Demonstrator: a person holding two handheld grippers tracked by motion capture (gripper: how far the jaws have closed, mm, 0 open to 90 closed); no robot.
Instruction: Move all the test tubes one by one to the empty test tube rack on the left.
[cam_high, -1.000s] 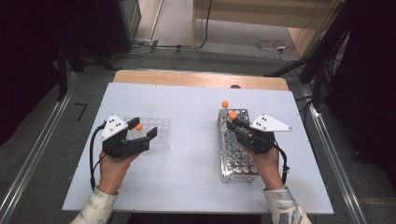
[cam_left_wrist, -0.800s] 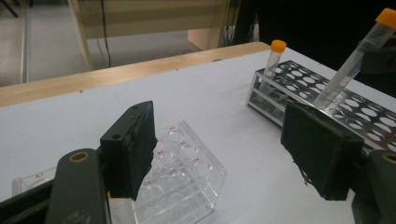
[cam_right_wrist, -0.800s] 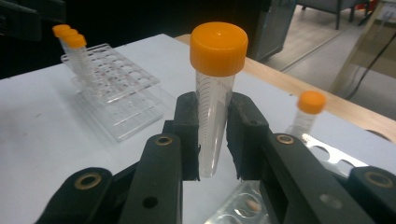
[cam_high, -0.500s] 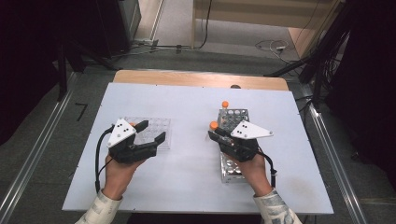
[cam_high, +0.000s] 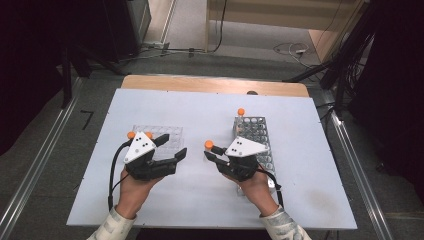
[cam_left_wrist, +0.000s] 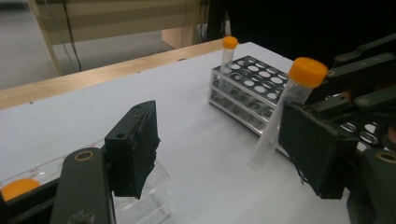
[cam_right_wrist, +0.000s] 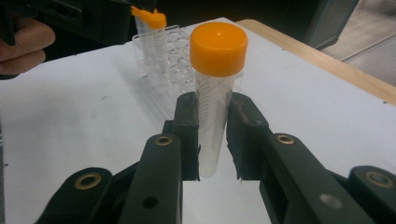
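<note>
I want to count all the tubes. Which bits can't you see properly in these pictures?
- Metal rack, high view: the right gripper and hand cover its near end.
- Clear rack, high view: left gripper overlaps it; tubes too small to count.
- Held tube, right gripper view: pads hide its sides.

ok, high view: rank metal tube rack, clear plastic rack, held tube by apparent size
1. Metal tube rack, largest, though the right hand-held gripper covers part of it.
2. Clear plastic rack, also partly covered.
3. Held tube, smallest.
</note>
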